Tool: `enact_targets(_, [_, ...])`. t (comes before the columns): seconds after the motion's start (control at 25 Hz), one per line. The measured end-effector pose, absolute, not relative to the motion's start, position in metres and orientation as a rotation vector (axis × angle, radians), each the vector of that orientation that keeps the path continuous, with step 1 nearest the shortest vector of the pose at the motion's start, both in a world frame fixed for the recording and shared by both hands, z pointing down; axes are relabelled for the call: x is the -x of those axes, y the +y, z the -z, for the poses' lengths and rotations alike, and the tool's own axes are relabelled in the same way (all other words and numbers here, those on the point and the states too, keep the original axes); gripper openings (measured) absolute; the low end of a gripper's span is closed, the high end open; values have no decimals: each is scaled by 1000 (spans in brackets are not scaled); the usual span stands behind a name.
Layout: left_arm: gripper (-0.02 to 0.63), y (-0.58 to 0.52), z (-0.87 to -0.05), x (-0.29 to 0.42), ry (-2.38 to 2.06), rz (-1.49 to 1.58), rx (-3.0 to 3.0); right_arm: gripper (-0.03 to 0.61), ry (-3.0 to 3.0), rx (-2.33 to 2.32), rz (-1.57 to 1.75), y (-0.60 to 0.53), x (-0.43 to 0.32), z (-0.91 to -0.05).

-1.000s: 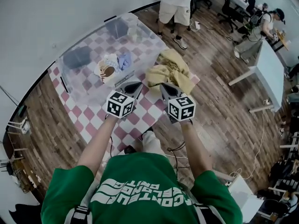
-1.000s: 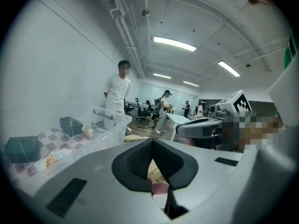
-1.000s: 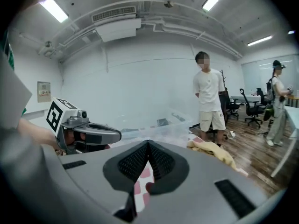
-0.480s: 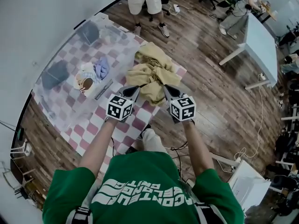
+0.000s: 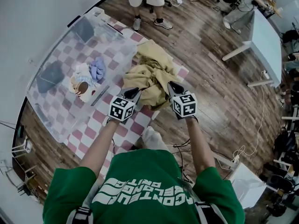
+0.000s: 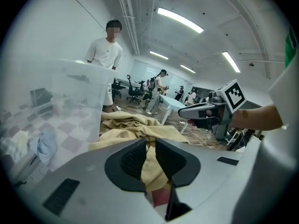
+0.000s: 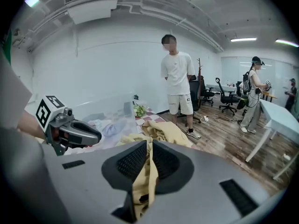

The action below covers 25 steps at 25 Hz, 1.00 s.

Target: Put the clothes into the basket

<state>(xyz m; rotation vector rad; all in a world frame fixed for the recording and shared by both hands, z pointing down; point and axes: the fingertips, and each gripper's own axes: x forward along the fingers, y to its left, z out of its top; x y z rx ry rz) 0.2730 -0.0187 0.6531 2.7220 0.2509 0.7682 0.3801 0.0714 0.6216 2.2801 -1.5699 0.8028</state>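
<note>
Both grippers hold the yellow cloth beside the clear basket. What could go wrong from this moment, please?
1. The left gripper's jaws are opening with the yellow cloth between them. It may slip out, and the right gripper would then carry it alone.
2. Most of the cloth lies bunched on the table. When lifted, loose folds might catch on the clear basket wall or hang outside it.

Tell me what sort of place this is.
Most likely an open-plan office or lab workspace. Wheeled office chairs and a white desk stand on a wood-look floor. Long strip lights run along the ceiling, and several people stand about in the background.
</note>
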Motion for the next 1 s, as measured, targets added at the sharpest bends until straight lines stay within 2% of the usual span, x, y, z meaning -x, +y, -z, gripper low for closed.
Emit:
enact_targets(0.04, [60, -20, -660, -274, 253, -791, -2709, 43, -1571, -2262, -813, 69, -384, -627])
enact_targets(0.12, [112, -23, -675, -274, 251, -837, -2682, 160, -1576, -2217, -843, 64, -389, -642])
enact_targets(0.28, [166, -29, -699, -276, 234, -907, -2664, 239, -1554, -2134, -866, 58, -400, -668])
enact_targets(0.4, [218, -29, -715, -277, 232, -955, -2663, 324, -1549, -2053, -890, 55, -406, -686])
enact_targets(0.56, [318, -29, -738, -274, 222, -1038, -2685, 368, -1521, -1987, -929, 53, -419, -709])
enact_targets(1.0, [376, -27, -798, -264, 191, -1219, -2587, 400, -1447, -1893, -1111, 55, -454, -774])
